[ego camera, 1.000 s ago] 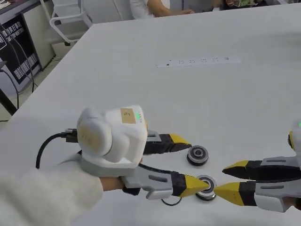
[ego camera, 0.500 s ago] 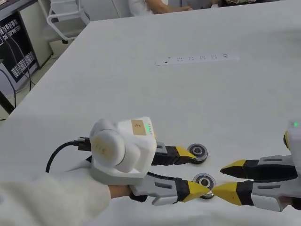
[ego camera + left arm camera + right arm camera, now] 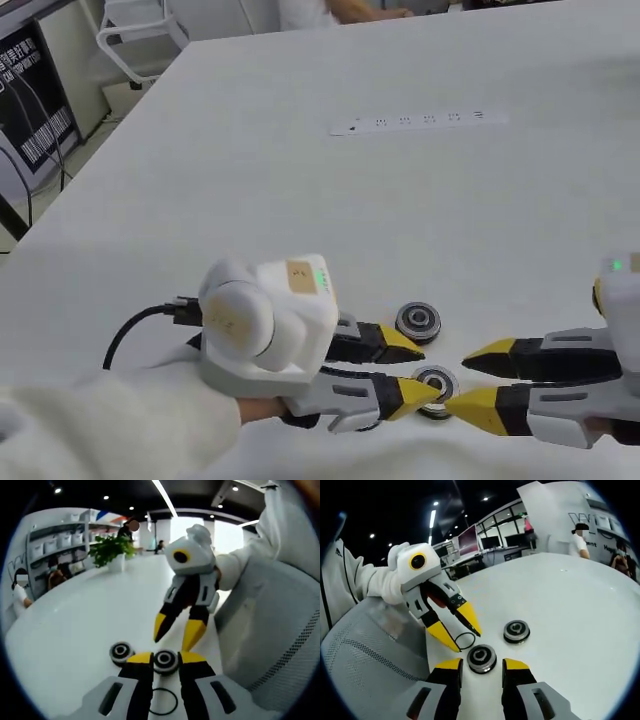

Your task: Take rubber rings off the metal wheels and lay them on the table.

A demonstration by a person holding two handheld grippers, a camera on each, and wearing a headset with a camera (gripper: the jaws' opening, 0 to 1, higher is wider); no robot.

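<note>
Since 1 s ago the left gripper's (image 3: 166, 657) jaws have drawn closer together, from a wide spread to a narrow gap about as wide as 1 metal wheel. That near wheel (image 3: 437, 381) lies flat on the worktop (image 3: 400, 220) right at their yellow tips, 1 tip on each side of it. In the left gripper view both tips look to touch its rim, but whether they pinch it I cannot tell.

The right gripper (image 3: 482, 664) faces the left one from the other side of the same wheel. Its jaws are parted a little wider than the wheel, which sits just ahead of them and partly in the gap, with a sliver of worktop showing on each side.

Further back between the left jaws, under them, 1 loose black rubber ring (image 3: 162, 701) lies flat on the worktop, apart from both wheels. A 2nd, dark-rimmed wheel (image 3: 516, 631) lies near the 1st, outside the left jaws on their far side and beyond the right jaws' tips.

Behind the left jaws a black cable (image 3: 130, 325) loops from the gripper body over a pale sleeve (image 3: 100, 420). Well beyond both pairs of jaws a white power strip (image 3: 420, 122) lies on the worktop.
</note>
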